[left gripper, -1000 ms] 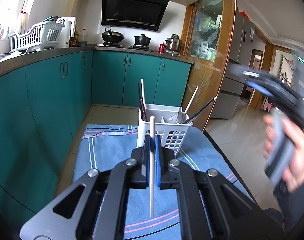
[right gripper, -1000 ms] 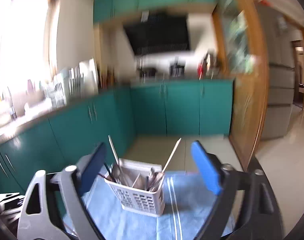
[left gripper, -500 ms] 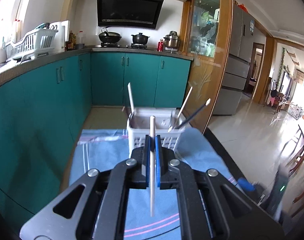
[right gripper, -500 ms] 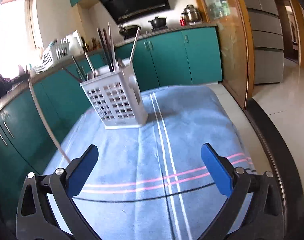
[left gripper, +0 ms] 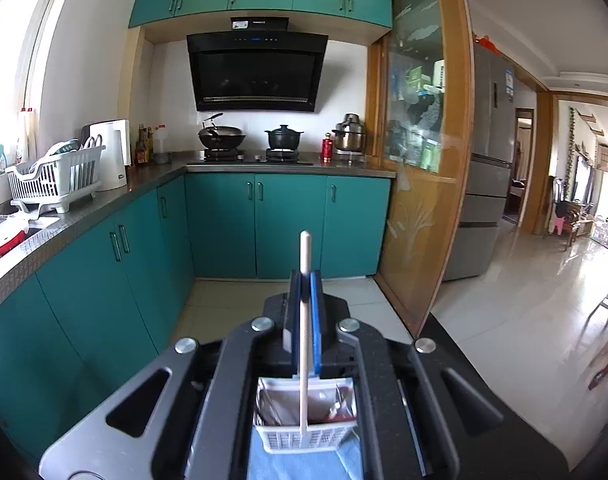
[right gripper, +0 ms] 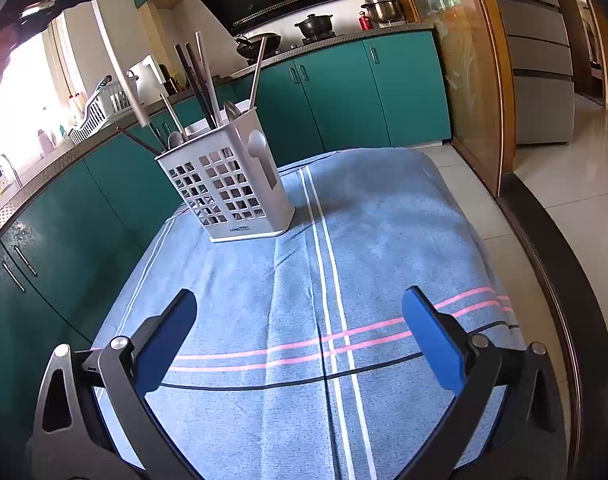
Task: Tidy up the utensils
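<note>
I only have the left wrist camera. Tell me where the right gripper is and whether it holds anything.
Observer: The right gripper is open and empty, low over the blue towel, on the near side of the holder.
Operator: Report where my chopstick's lower end sits.
Observer: The right wrist view shows the chopstick ending above the holder's rim, near its far left corner, not yet inside.
Operator: Name what's close to it.
Observer: Dark chopsticks rise well above the rim just beside that end.
</note>
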`<state>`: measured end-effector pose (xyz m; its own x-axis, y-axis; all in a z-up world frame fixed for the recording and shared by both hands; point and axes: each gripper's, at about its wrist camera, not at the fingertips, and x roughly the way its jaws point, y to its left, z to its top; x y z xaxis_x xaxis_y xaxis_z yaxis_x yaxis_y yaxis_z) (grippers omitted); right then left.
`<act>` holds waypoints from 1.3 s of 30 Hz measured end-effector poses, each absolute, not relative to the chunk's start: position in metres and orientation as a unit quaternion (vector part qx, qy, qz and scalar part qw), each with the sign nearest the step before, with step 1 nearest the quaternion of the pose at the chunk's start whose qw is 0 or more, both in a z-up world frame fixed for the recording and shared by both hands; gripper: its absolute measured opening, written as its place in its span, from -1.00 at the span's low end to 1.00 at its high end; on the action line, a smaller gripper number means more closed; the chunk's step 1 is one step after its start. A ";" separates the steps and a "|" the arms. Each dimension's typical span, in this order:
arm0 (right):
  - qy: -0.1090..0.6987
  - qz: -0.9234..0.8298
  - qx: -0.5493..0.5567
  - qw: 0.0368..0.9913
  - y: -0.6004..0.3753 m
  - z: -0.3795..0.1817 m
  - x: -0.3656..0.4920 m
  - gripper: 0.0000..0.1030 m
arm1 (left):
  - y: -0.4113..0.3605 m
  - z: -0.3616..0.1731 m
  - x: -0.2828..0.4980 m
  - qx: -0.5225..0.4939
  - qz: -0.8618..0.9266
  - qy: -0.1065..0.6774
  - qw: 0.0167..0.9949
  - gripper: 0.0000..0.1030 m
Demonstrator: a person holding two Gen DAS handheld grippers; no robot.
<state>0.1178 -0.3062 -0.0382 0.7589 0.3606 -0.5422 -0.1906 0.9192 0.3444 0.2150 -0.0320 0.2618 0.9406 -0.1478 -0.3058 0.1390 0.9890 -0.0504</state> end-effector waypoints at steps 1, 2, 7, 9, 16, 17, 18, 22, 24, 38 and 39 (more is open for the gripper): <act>0.314 0.149 0.136 0.928 -0.306 -0.038 0.118 0.95 | -0.033 0.257 0.226 -0.011 -0.067 0.157 0.985 -0.92; 0.315 0.150 0.136 0.927 -0.306 -0.038 0.118 0.95 | -0.032 0.251 0.232 -0.010 -0.060 0.158 0.986 -0.92; 0.315 0.153 0.134 0.927 -0.306 -0.037 0.118 0.95 | -0.023 0.199 0.270 -0.027 -0.049 0.191 0.980 -0.92; 0.315 0.155 0.133 0.927 -0.305 -0.037 0.118 0.95 | -0.021 0.169 0.276 -0.024 -0.047 0.200 0.978 -0.91; 0.320 0.160 0.126 0.925 -0.301 -0.038 0.119 0.95 | -0.017 0.096 0.262 -0.013 -0.025 0.249 0.968 -0.17; 0.320 0.160 0.124 0.926 -0.300 -0.038 0.119 0.95 | -0.016 0.096 0.251 -0.014 -0.026 0.242 0.970 0.35; 0.318 0.159 0.121 0.927 -0.299 -0.037 0.118 0.95 | -0.014 0.095 0.237 -0.016 -0.025 0.236 0.971 0.58; 0.313 0.156 0.107 0.931 -0.295 -0.036 0.117 0.95 | -0.010 0.091 0.179 -0.004 -0.020 0.227 0.974 0.92; 0.313 0.155 0.100 0.932 -0.292 -0.036 0.116 0.95 | -0.006 0.083 0.149 -0.001 -0.024 0.236 0.971 0.92; 0.304 0.115 0.049 0.945 -0.271 -0.027 0.102 0.95 | -0.001 -0.003 0.064 -0.021 -0.019 0.292 0.956 0.92; 0.304 0.114 0.045 0.945 -0.269 -0.028 0.101 0.95 | 0.000 -0.003 0.064 -0.022 -0.022 0.292 0.956 0.92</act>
